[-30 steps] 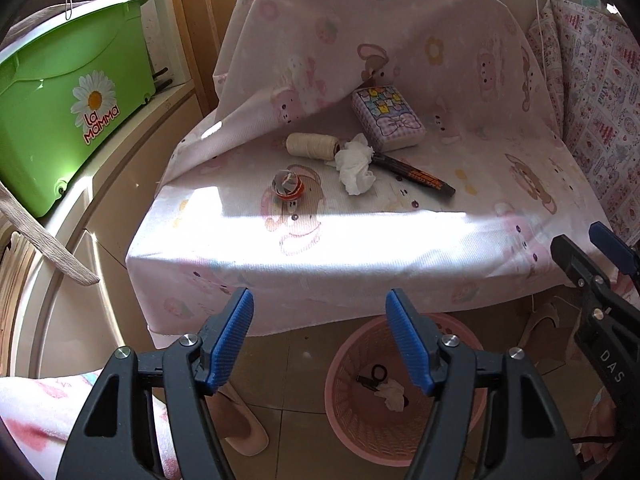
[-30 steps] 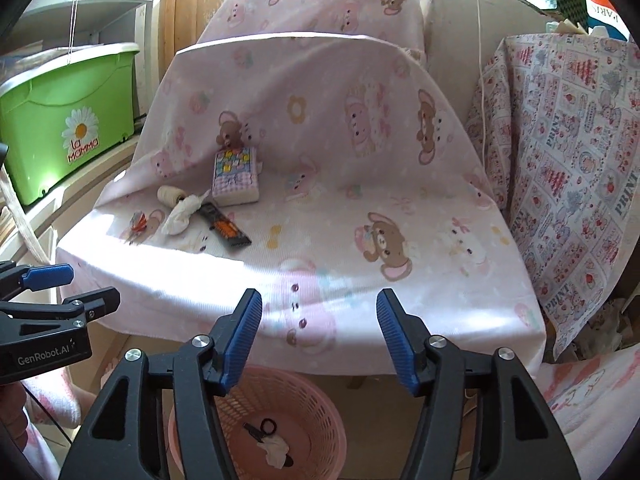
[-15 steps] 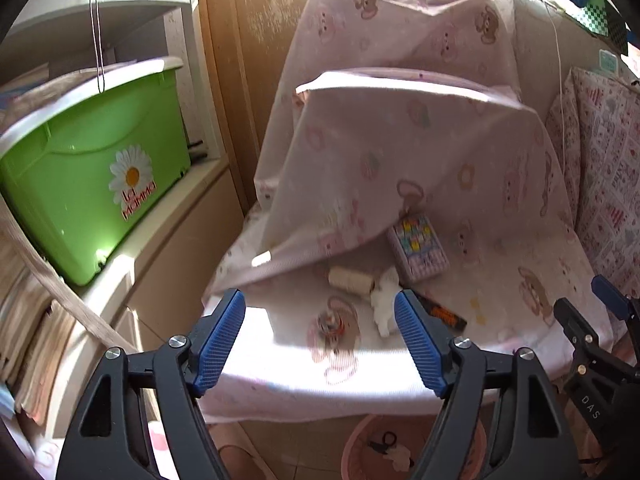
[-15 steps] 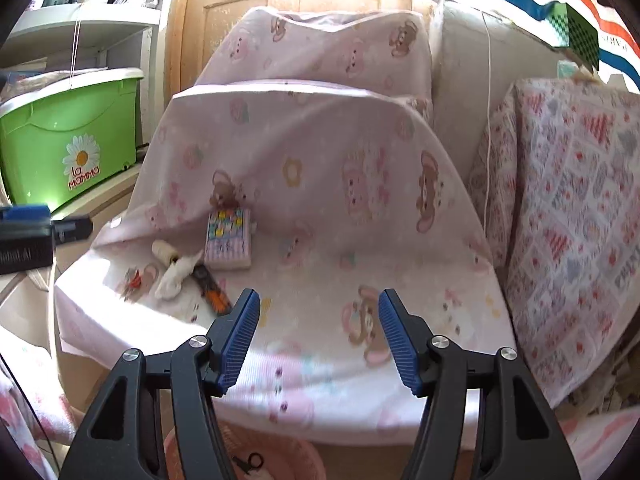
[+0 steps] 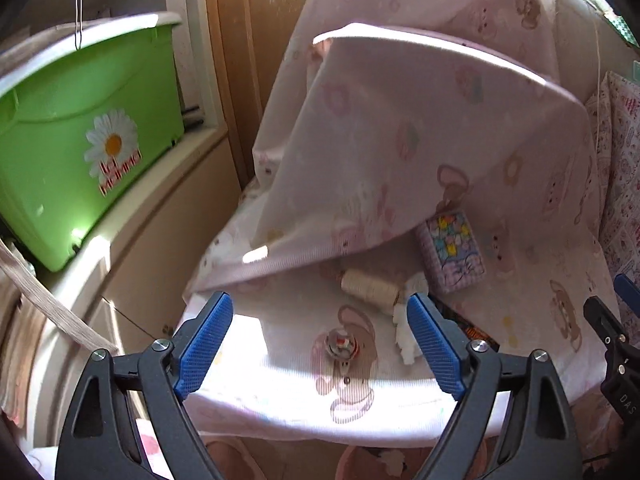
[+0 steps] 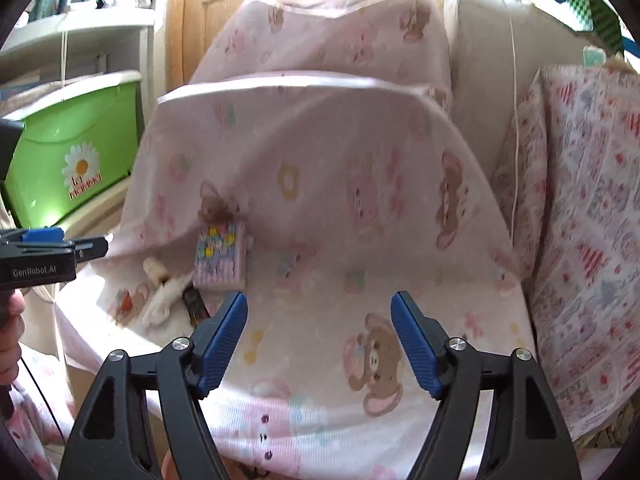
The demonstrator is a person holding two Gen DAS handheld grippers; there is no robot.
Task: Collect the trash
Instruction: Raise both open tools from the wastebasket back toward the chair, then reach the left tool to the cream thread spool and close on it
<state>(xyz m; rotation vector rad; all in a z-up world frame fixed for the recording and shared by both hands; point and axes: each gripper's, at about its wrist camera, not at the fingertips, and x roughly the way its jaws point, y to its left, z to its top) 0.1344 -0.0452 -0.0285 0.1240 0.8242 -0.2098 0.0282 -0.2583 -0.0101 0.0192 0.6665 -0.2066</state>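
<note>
Both grippers approach the litter on the covered seat, empty-handed

The left gripper (image 5: 320, 344) has just been spreading its fingers and nothing lies between them; in its view the small foil wrapper (image 5: 340, 347) sits at the centre of the gap, with the crumpled tissue (image 5: 406, 336) at about 3 o'clock from it, just beside the thread spool (image 5: 370, 290) and touching the dark marker (image 5: 468, 330). The right gripper (image 6: 320, 344) has likewise been widening and holds nothing, aimed at bare pink sheet (image 6: 320, 200); the litter lies at its 10 o'clock. The step in hand looks like reaching for the next piece. The next move calls for lowering the left fingers astride the wrapper or tissue, clear of the spool and patterned box (image 5: 450, 256), then carrying it to the pink basket (image 5: 360, 464) at 6 o'clock below the seat edge.
</note>
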